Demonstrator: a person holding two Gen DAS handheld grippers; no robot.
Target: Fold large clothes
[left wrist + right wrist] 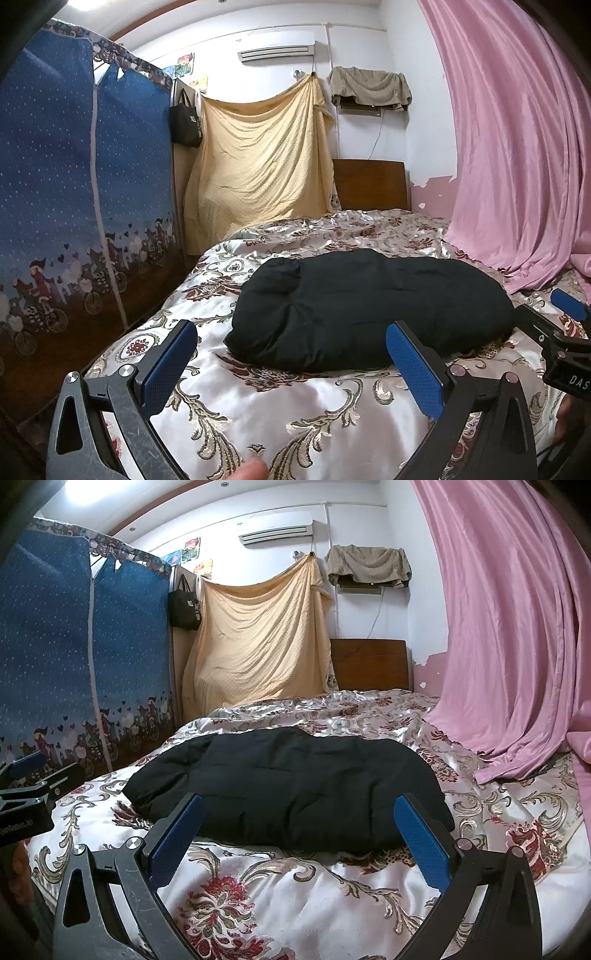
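the black padded garment (369, 310) lies folded on the bed (332, 413), long axis running 9 to 3 o'clock. the left hand-held gripper (291, 365) and right hand-held gripper (301, 840) hover level at its 6 o'clock edge, released, empty.

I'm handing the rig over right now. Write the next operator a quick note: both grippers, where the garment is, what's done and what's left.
Left gripper: open, empty, over the bedspread short of the garment.
Right gripper: open, empty, its fingers at the garment's near edge.
Black padded garment: lies mid-bed as a compact, thick bundle, nothing gripping it.
Done: it looks folded into a bundle already.
Left: check from here whether another fold or tidying is needed; the far side is hidden.
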